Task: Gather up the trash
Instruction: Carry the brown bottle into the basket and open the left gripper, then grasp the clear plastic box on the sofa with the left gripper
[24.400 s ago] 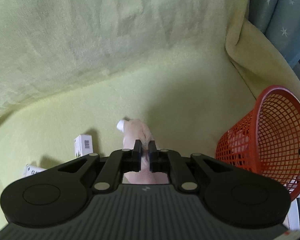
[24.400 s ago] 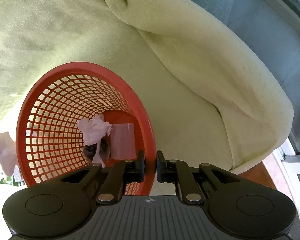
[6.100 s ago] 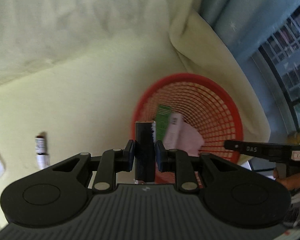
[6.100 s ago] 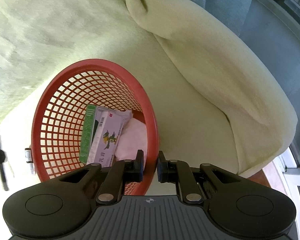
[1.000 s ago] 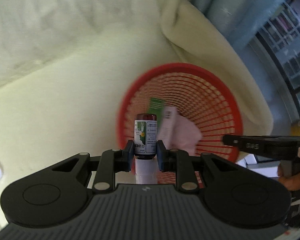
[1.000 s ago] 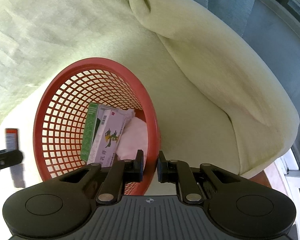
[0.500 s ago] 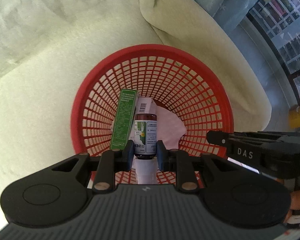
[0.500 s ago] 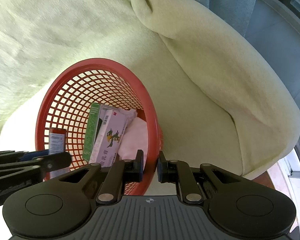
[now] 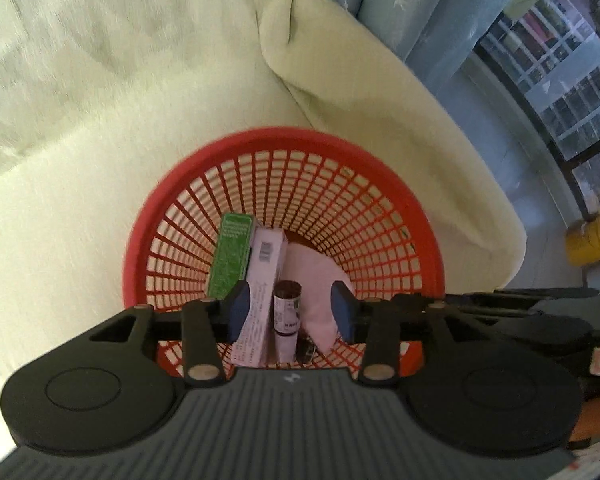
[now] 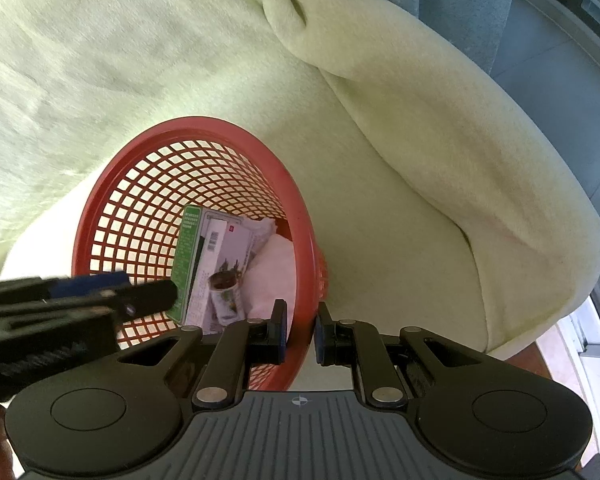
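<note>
A red mesh basket (image 9: 384, 168) (image 10: 204, 128) stands on the pale green sofa. Inside it lie a green and white carton (image 9: 236, 256) (image 10: 190, 256), a pink-white tissue (image 9: 316, 280) (image 10: 272, 264) and a small brown bottle (image 9: 287, 316) (image 10: 225, 296) with a white label. My left gripper (image 9: 288, 312) hovers over the basket, open, the bottle loose below its blue pads. In the right wrist view the left gripper (image 10: 100, 292) shows at the left above the rim. My right gripper (image 10: 300, 332) is shut on the basket's near rim.
The sofa's backrest (image 9: 100, 40) rises behind, and its arm (image 10: 440, 120) curves to the right of the basket. Blue star-print curtains (image 9: 400, 8) and a window grille (image 9: 560, 80) lie beyond. A yellow container (image 9: 588, 240) sits on the floor at the right.
My left gripper has opened and let go of the brown bottle, which has dropped into the basket beside the carton. The right gripper keeps its hold on the rim.
</note>
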